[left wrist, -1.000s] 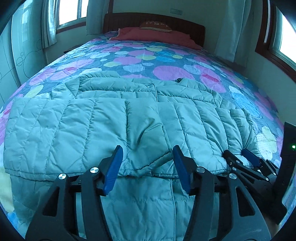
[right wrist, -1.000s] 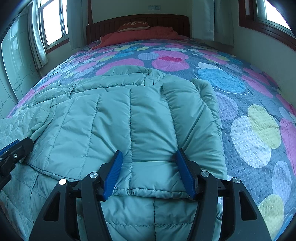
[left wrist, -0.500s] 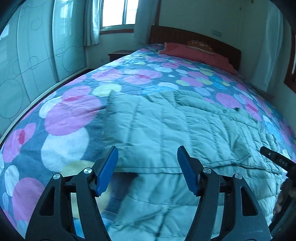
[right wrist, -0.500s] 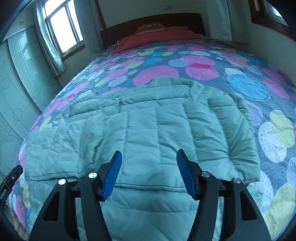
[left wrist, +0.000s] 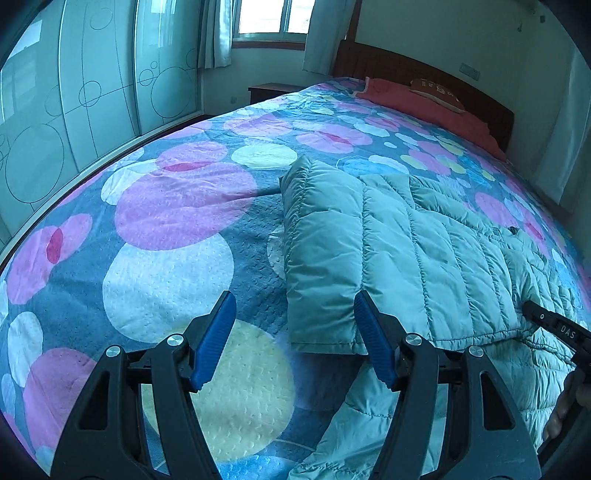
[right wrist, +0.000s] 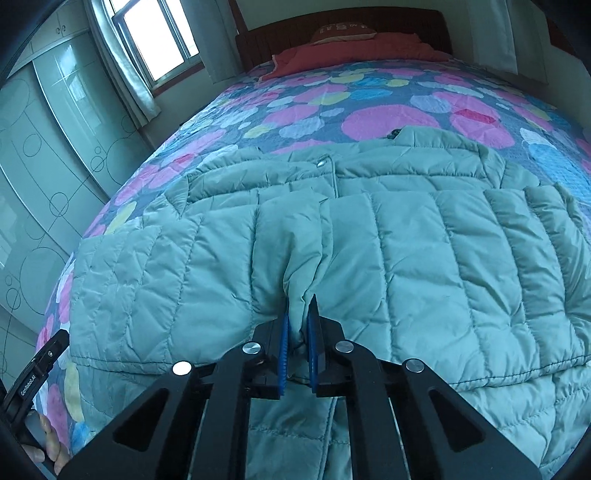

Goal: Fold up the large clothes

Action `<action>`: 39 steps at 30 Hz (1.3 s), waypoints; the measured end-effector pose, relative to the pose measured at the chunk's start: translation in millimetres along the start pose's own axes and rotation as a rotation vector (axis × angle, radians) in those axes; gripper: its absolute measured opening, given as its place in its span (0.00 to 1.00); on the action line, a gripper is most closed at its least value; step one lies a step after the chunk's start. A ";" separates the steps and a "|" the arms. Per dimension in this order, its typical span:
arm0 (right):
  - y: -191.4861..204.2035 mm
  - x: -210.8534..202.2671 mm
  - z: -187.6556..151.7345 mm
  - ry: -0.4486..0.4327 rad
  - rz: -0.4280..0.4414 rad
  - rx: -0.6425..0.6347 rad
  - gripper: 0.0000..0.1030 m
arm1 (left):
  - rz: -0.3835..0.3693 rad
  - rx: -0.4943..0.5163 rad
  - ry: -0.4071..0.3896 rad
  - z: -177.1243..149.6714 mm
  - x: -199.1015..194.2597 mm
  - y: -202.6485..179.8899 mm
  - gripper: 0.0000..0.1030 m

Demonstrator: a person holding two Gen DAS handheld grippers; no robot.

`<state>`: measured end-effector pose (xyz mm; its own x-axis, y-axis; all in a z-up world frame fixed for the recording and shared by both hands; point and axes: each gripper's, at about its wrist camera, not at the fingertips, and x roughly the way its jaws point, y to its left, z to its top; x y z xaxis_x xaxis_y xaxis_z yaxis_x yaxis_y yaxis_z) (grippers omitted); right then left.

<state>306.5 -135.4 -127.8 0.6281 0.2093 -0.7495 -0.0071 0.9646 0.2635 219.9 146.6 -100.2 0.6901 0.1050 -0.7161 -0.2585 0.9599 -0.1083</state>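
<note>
A pale green quilted down jacket [right wrist: 406, 258] lies spread across the bed, its folded edge toward me. My right gripper [right wrist: 297, 332] is shut on a pinch of the jacket's fabric at the middle of that edge; the fabric bunches up between the blue pads. In the left wrist view the jacket's left folded corner [left wrist: 325, 266] lies just ahead. My left gripper [left wrist: 295, 339] is open and empty, its right finger next to the corner's hem, its left finger over the bedspread.
The bed carries a bedspread with large coloured circles [left wrist: 166, 236]. A red pillow [right wrist: 354, 48] and wooden headboard [right wrist: 369, 22] stand at the far end. Glass wardrobe doors [left wrist: 74, 110] line the left side. A window [right wrist: 159, 40] is at the back left.
My right gripper has closed on the jacket's folded edge at the middle. My left gripper has swung left to the jacket's left corner and stays open.
</note>
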 end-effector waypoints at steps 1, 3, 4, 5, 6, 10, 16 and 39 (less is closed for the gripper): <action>-4.7 -7.4 1.9 -0.023 -0.012 -0.001 0.07 | -0.005 0.001 -0.002 1.2 -0.5 -0.5 0.64; -16.1 -22.6 6.9 -0.069 -0.044 -0.006 0.07 | -0.018 0.003 -0.008 4.2 -1.9 -3.7 0.64; -24.7 -29.4 10.0 -0.086 -0.060 -0.007 0.07 | -0.024 0.005 -0.010 5.7 -1.9 -6.4 0.64; -32.7 -34.9 12.5 -0.099 -0.078 -0.005 0.07 | -0.029 0.009 -0.009 7.2 -1.2 -9.7 0.64; -41.5 -39.0 14.6 -0.106 -0.092 0.001 0.07 | -0.035 0.015 -0.006 8.6 0.2 -13.8 0.64; -80.1 -46.4 18.8 -0.111 -0.143 0.049 0.07 | -0.050 0.034 -0.001 13.9 6.3 -31.8 0.64; -125.0 -51.5 16.2 -0.110 -0.186 0.112 0.07 | -0.058 0.089 0.039 17.9 24.5 -60.4 0.64; -163.9 -46.6 1.3 -0.029 -0.247 0.131 0.22 | -0.059 0.058 0.100 19.8 40.5 -69.3 0.64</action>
<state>279.4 -303.5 -135.3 0.6205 -0.0358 -0.7834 0.2485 0.9565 0.1530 279.1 89.5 -108.0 0.6314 0.0239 -0.7751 -0.1777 0.9774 -0.1146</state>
